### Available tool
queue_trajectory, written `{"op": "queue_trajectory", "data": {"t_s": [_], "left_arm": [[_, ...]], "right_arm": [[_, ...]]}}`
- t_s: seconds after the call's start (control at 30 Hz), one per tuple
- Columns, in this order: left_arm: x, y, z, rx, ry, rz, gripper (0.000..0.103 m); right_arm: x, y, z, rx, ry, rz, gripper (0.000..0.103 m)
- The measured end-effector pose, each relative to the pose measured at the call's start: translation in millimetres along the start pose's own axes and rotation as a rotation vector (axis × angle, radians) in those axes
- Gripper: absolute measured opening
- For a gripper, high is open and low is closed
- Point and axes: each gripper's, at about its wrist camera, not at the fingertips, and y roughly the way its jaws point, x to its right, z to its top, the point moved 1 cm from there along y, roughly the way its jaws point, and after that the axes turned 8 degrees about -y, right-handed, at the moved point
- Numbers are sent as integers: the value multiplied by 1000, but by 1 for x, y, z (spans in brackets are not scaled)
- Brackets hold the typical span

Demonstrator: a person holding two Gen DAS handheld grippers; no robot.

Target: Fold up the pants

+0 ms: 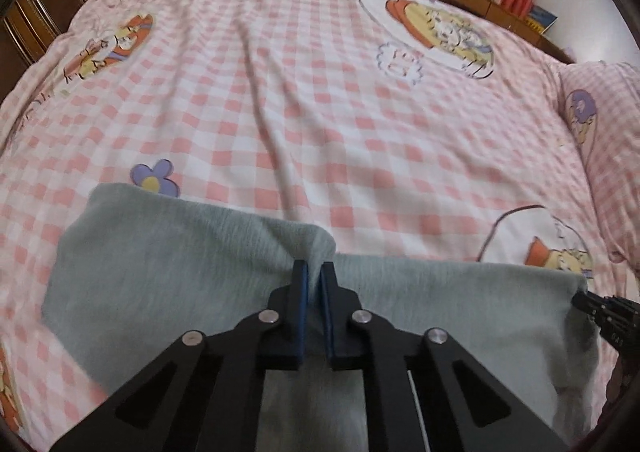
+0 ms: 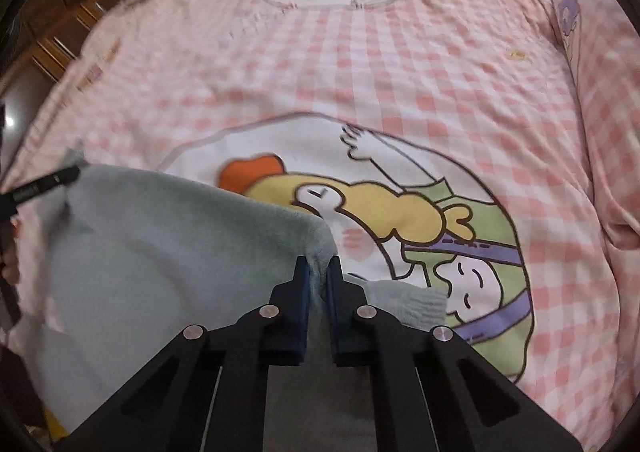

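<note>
Pinching a fold of the grey pants (image 1: 168, 276) between its blue-padded fingers (image 1: 301, 312), the left tool (image 1: 314, 272) holds the cloth's top edge bunched up over the bed. The right tool (image 2: 319, 272) does likewise — its fingers (image 2: 304, 292) are pressed onto a raised corner of the same pants (image 2: 160, 252), and a ribbed cuff (image 2: 408, 302) lies just beside its right finger. The garment spreads between the two tools, over the pink checked bedspread (image 1: 320, 92), and part of it looks lifted off the cover. In the left wrist view the right tool (image 1: 604, 316) shows at the cloth's far right corner. In the right wrist view the left tool (image 2: 40, 188) shows at the cloth's left corner. A cartoon print (image 2: 400, 220) lies beyond the pants, partly covered by them. Wooden cabinets (image 1: 52, 4) stand beyond the bed.
</note>
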Motion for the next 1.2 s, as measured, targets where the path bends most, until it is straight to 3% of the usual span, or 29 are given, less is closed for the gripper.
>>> {"op": "queue_trajectory", "data": {"t_s": [0.3, 0.53, 0.73, 0.93, 0.97, 1.07, 1.2], "left_arm": [[-22, -93, -36, 119, -23, -68, 4], [-37, -154, -92, 195, 0, -71, 1], [-44, -195, -144, 223, 31, -87, 1], [-56, -186, -163, 134, 6, -101, 2], [-60, -179, -165, 112, -14, -106, 5], [-68, -163, -165, 70, -79, -139, 27], [-75, -146, -158, 43, -159, -191, 34]], "right_arm": [[-30, -78, -26, 104, -80, 41, 8], [-64, -121, -71, 99, -183, 68, 8], [-93, -134, -111, 70, -270, 67, 8], [-117, -130, -155, 12, -336, 74, 8], [-119, -128, -160, 3, -340, 69, 8], [-119, -124, -171, -12, -334, 72, 8], [-113, -134, -169, 34, -291, 86, 8]]}}
